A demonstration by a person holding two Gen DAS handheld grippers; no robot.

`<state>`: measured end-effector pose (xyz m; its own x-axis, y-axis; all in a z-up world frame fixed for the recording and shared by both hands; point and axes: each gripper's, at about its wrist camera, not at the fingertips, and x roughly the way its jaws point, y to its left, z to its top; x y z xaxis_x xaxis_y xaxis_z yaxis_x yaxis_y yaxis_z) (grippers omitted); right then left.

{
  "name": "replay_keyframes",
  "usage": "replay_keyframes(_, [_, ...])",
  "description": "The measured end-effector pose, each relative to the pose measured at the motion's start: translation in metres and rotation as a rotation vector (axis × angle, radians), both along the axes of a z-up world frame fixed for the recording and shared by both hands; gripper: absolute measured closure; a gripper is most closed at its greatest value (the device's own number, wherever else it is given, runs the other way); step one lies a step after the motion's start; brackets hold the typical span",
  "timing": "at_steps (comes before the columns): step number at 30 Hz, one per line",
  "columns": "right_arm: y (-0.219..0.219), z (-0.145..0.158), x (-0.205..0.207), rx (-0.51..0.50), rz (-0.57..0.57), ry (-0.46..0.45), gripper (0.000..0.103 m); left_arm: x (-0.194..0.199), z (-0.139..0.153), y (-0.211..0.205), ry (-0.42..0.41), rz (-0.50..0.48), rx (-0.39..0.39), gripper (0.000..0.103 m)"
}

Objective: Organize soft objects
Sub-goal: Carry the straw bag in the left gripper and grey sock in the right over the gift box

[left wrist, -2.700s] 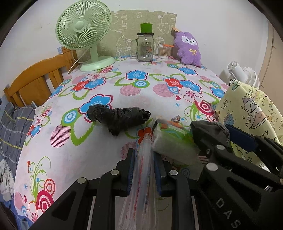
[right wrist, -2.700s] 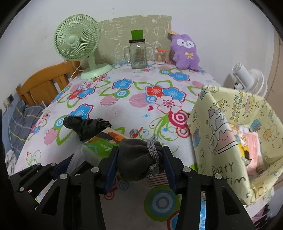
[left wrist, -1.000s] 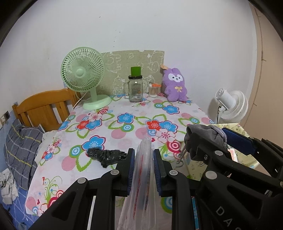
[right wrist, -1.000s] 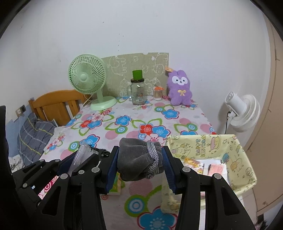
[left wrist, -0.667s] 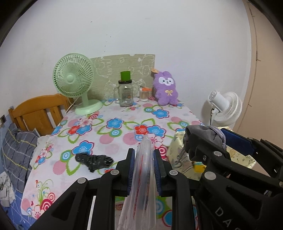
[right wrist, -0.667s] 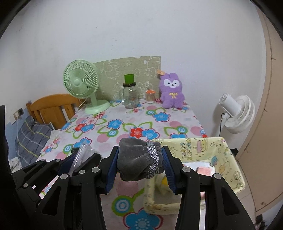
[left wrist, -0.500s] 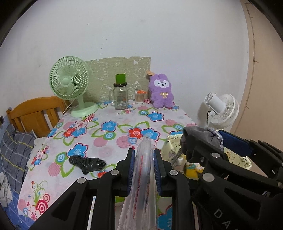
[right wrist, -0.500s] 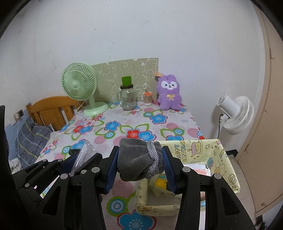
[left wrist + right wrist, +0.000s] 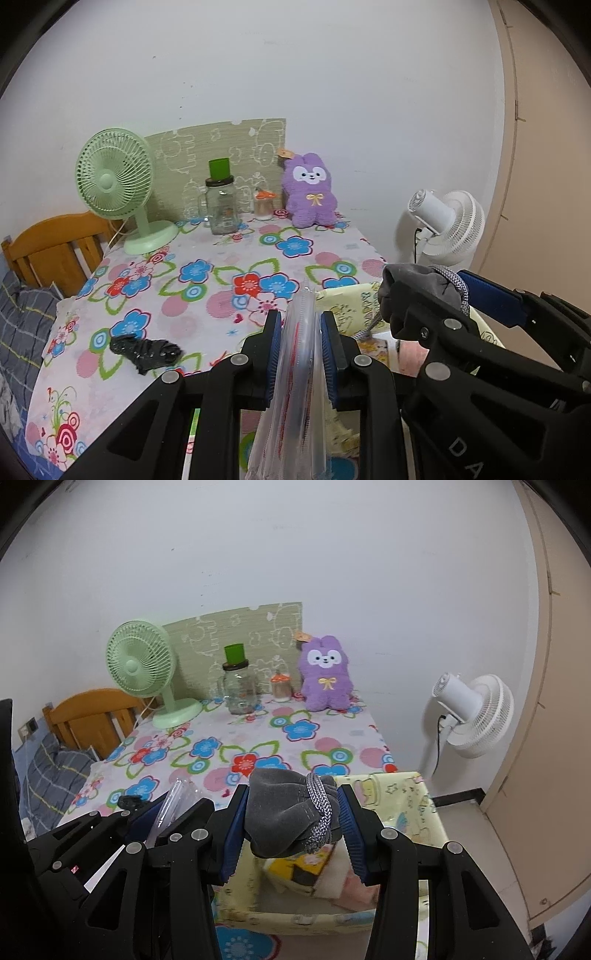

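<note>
My left gripper is shut on a clear plastic bag with red print, held high above the table's near edge. My right gripper is shut on a grey drawstring pouch and hangs above the yellow fabric bin, which holds soft items. The pouch also shows in the left wrist view, right of the bag. A crumpled black bag lies on the flowered tablecloth at the front left. A purple plush bunny sits at the back.
A green desk fan, a glass jar with green lid and a small jar stand along the back wall. A white floor fan stands right of the table. A wooden chair is at left.
Both grippers have risen and drawn back from the table, carrying the clear bag and grey pouch rightward over the yellow bin. The black bag stays on the cloth.
</note>
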<state>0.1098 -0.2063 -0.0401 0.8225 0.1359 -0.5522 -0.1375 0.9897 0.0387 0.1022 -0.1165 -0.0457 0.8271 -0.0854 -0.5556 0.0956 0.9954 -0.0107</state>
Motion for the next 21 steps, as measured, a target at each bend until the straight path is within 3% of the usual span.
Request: replay_keyframes(21, [-0.053,-0.013,0.023,0.013,-0.089,0.016,0.052,0.035,-0.014,-0.053,0.022,-0.086,0.011,0.083])
